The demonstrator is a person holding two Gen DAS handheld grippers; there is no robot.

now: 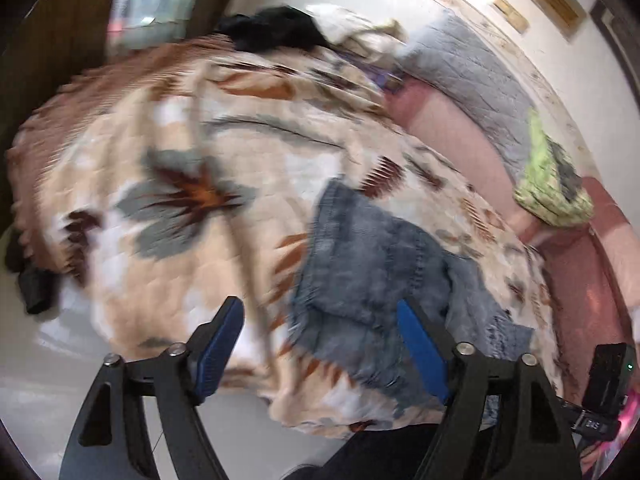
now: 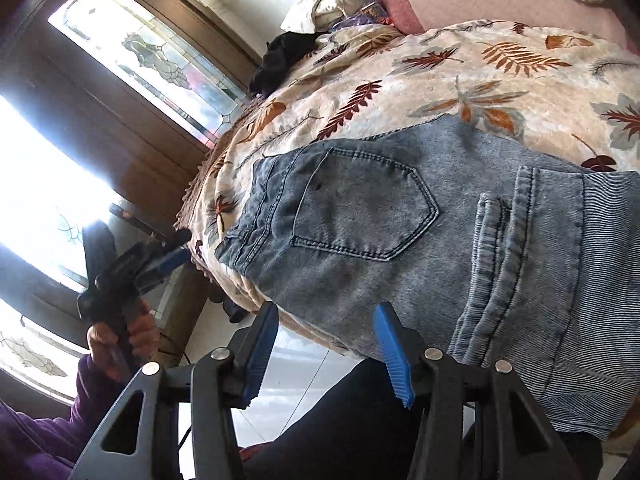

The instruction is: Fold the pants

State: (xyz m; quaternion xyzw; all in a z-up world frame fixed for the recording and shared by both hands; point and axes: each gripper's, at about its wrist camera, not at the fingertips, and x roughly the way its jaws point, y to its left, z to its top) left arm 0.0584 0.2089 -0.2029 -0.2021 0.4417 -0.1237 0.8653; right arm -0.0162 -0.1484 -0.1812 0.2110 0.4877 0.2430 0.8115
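Blue denim pants (image 2: 400, 216) lie folded on the leaf-patterned bedspread (image 2: 460, 80), back pocket up, near the bed's front edge. They also show blurred in the left wrist view (image 1: 372, 264). My right gripper (image 2: 324, 344) is open and empty, just in front of the pants' near edge, not touching. My left gripper (image 1: 320, 336) is open and empty, held above the bed edge beside the pants. The left gripper also shows in the right wrist view (image 2: 176, 256), off to the left of the bed, held in a hand.
A black garment (image 2: 288, 60) and pale clothes (image 2: 320, 8) lie at the bed's far end. A grey quilt (image 1: 476, 80), pink pillows (image 1: 460, 136) and a green cloth (image 1: 548, 184) lie along the wall. A wooden door with glass (image 2: 152, 60) stands left. White floor tiles (image 2: 288, 380) lie below.
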